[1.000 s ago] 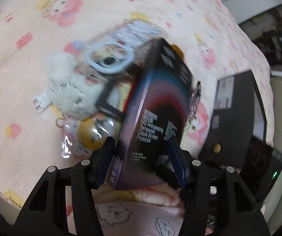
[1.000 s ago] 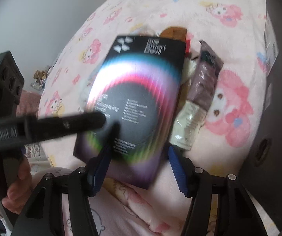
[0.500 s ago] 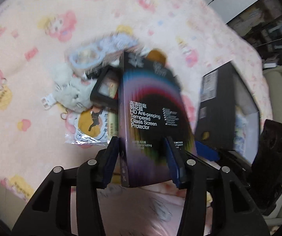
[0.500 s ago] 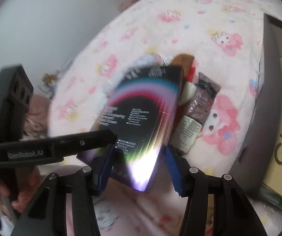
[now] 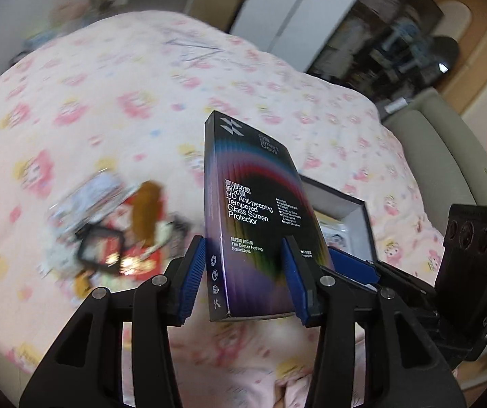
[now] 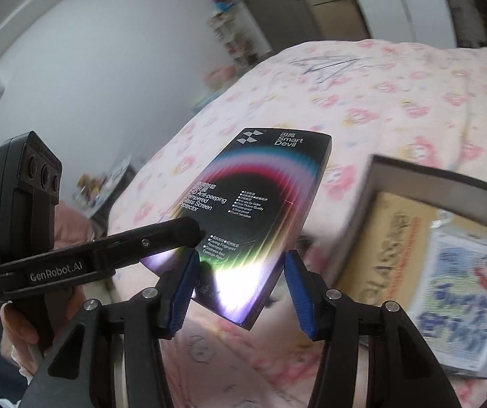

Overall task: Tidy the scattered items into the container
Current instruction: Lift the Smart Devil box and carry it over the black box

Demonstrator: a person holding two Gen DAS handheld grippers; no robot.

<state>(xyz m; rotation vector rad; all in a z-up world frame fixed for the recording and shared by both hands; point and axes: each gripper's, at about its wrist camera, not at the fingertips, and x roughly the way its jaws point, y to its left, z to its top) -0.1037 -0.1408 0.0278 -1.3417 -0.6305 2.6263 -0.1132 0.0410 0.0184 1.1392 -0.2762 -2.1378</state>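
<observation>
A black screen protector box [image 5: 253, 217] with rainbow rings is held in the air over the pink bed. My left gripper [image 5: 247, 272] is shut on its lower end; its arm also shows in the right wrist view [image 6: 107, 255]. My right gripper [image 6: 240, 272] has its blue fingers on both sides of the same box [image 6: 257, 210] and looks shut on it. The open black container [image 6: 413, 204] lies to the right, with packets inside; it also shows in the left wrist view [image 5: 352, 210]. Scattered items [image 5: 124, 231] lie blurred on the blanket at left.
The pink cartoon blanket [image 5: 107, 119] covers the bed. A grey-green sofa [image 5: 440, 156] stands at right, shelves and a white door behind. The right gripper's body [image 5: 464, 255] is close at the right of the left wrist view.
Both grippers have lifted the box up off the pile and tilted it upright. The views now look across the bed toward the room, and the container has come nearer on the right.
</observation>
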